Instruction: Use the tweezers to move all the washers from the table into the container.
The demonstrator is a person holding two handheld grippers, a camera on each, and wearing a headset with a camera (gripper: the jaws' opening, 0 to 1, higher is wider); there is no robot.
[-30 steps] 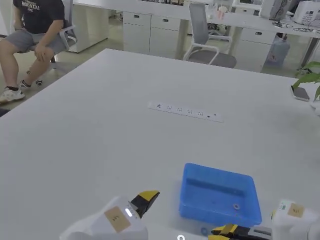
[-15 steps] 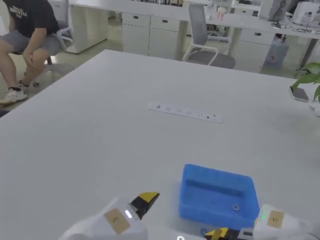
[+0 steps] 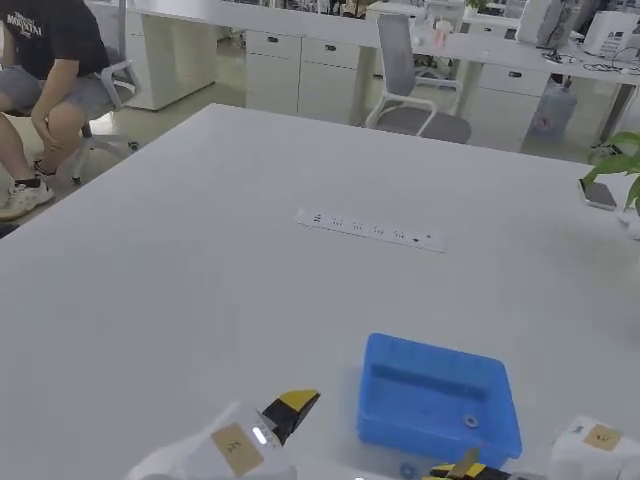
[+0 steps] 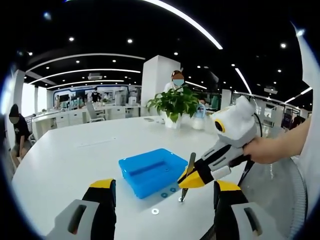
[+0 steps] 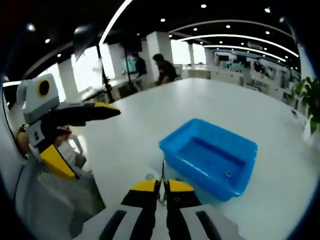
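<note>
On white office table (image 3: 200, 250), blue container (image 3: 420, 438).

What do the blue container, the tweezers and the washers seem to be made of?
Blue container: likely plastic; even matte blue, with a thick rounded rim and soft corners.
Tweezers: probably metal; thin dark grey blades, clamped in the right gripper.
Washers: too small to tell; small flat pale rings on the table, perhaps metal or plastic.
</note>
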